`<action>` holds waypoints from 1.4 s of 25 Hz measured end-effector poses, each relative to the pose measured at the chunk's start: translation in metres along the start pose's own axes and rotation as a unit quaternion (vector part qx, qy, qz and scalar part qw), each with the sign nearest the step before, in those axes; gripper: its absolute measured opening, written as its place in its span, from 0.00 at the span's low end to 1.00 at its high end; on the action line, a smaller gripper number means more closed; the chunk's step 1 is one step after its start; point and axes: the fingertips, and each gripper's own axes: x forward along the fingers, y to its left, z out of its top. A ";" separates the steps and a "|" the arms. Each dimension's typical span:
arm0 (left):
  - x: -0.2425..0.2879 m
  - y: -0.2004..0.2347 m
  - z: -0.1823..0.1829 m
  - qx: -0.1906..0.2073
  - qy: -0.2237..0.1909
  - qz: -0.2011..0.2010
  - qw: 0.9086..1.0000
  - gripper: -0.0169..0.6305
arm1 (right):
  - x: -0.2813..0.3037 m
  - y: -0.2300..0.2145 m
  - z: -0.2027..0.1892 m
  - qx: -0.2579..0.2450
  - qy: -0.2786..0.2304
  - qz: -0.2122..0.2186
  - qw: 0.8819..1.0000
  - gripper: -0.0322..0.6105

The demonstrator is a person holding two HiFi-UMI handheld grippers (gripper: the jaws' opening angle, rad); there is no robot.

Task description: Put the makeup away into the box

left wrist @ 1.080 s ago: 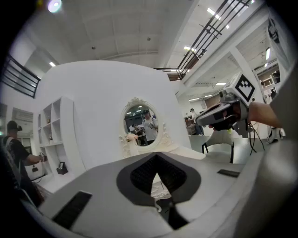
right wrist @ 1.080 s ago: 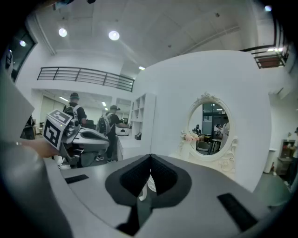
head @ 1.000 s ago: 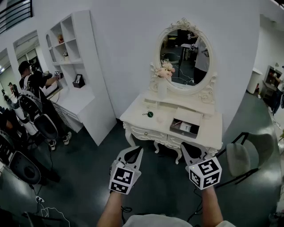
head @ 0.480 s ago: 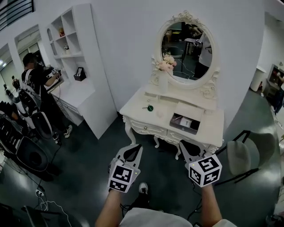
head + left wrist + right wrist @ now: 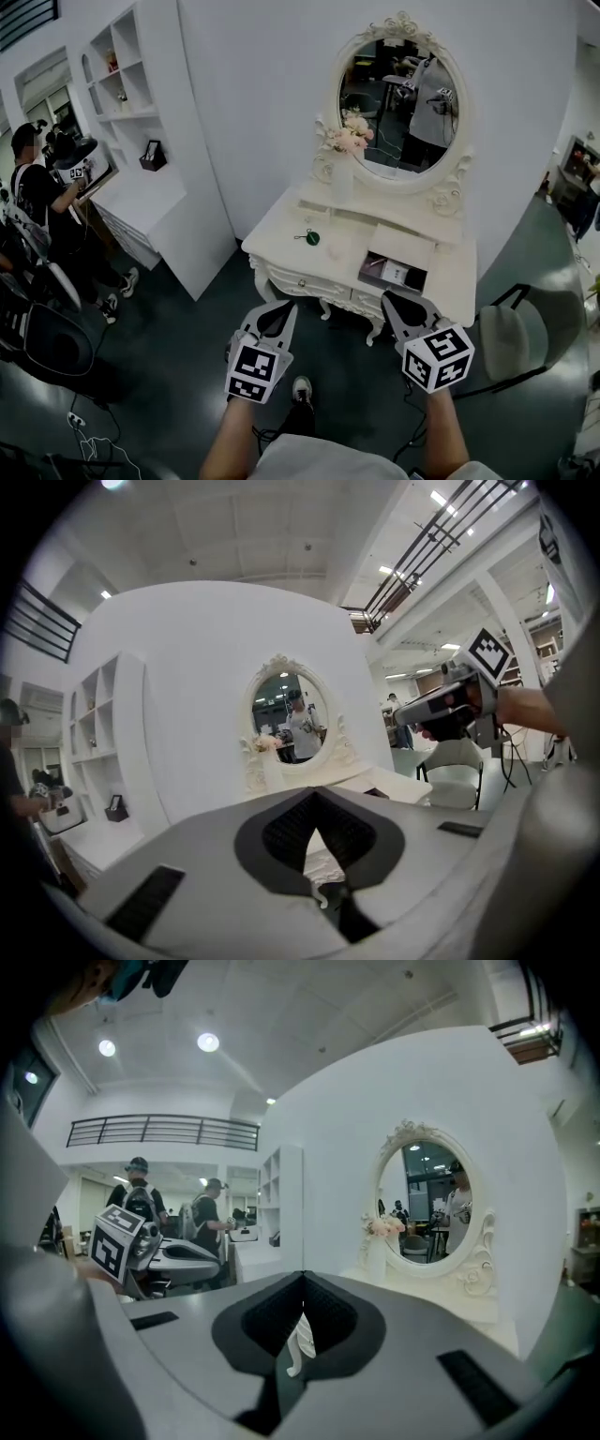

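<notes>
One tall white shelf unit (image 5: 141,131) is seen at the upper left of the head view, set against the white wall, with a person (image 5: 42,202) standing in front of it at the left edge. A white carved dressing table (image 5: 281,246) is placed at the centre of the frame, and an oval mirror (image 5: 398,112) in an ornate white frame is mounted on its back edge. A pale chair (image 5: 506,330) is set at the lower right, just beside the table's right end.

Both grippers are held side by side in the lower middle of the frame, over the dark floor and in front of the table, apart from it. The left gripper (image 5: 280,307) is pointed toward the table's front edge; its jaws are seen pressed together at the tips in the left gripper view, with nothing caught between them. The right gripper (image 5: 394,298) is likewise clenched on nothing.

A dark open box (image 5: 394,273) is seen on the right half of the tabletop; its contents are too small to be made out. A vase of pale flowers (image 5: 349,141) is stood at the mirror's left side. A small round green item (image 5: 312,238) is left lying on the bare left half of the tabletop, well apart from the box.
</notes>
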 end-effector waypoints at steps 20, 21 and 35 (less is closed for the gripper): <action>0.168 0.150 -0.019 -0.010 0.013 -0.058 0.998 0.04 | 0.204 -0.068 0.013 0.033 0.064 -0.023 0.997 0.05; 0.175 0.155 -0.022 -0.012 0.015 -0.060 0.998 0.04 | 0.213 -0.069 0.012 0.036 0.067 -0.016 0.997 0.05; 0.248 0.199 -0.070 -0.039 0.058 -0.074 0.995 0.04 | 0.319 -0.117 -0.038 0.005 0.158 -0.033 0.987 0.05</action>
